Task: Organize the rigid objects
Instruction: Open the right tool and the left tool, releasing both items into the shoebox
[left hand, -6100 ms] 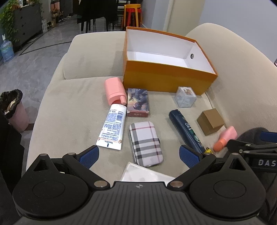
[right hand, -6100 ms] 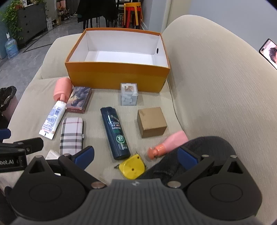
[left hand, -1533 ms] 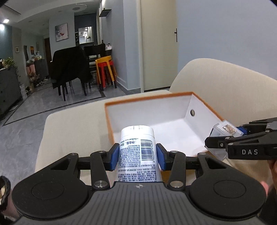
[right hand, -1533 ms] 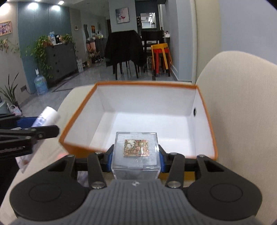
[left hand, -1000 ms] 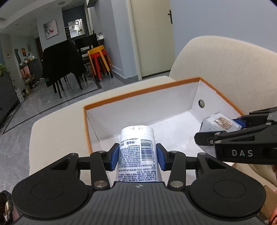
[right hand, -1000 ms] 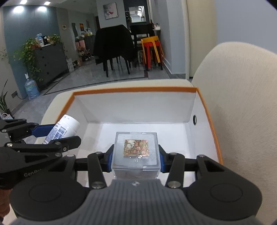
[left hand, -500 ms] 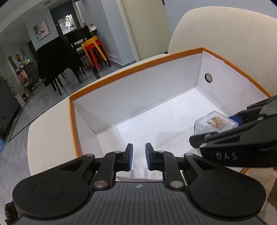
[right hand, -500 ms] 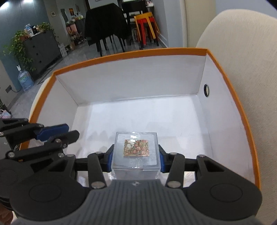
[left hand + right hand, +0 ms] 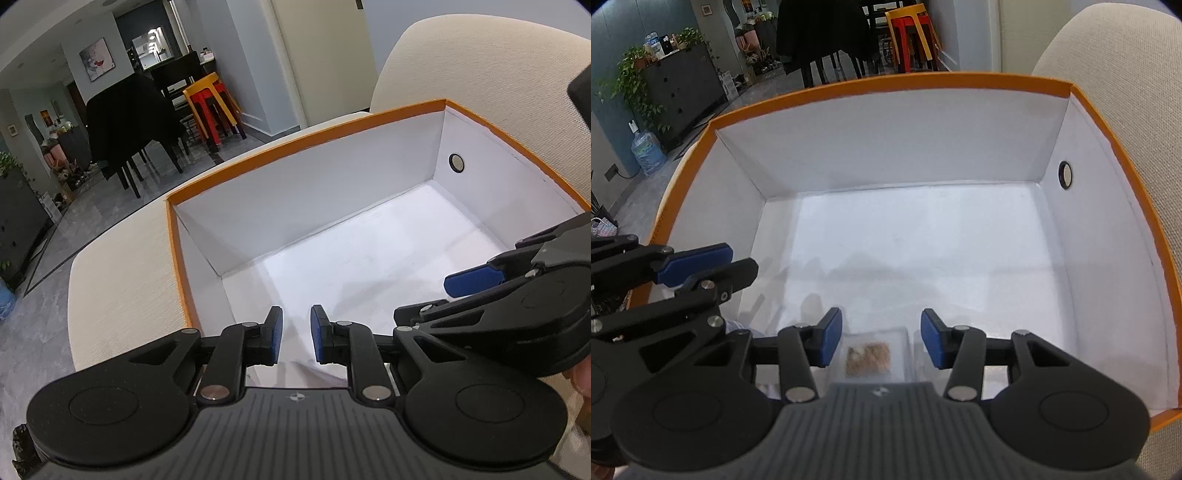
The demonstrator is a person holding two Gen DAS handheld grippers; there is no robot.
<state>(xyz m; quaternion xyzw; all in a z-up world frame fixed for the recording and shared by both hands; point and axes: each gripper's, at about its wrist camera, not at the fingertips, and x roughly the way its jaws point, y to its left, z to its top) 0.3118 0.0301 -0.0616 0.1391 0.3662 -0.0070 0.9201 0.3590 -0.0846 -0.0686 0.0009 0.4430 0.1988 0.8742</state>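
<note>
Right gripper (image 9: 881,341) has just spread open, dropping the cube (image 9: 873,356) in the box (image 9: 923,83) near wall; left gripper (image 9: 296,334) nearly closed, empty, so two items are stowed

The box (image 9: 871,86) is orange outside and white inside; the clear cube (image 9: 873,356) bears a brown speckled patch.

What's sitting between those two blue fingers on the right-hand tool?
In the right wrist view, a small clear cube lies on the orange box's floor between the open right gripper's fingers, touching neither.
</note>
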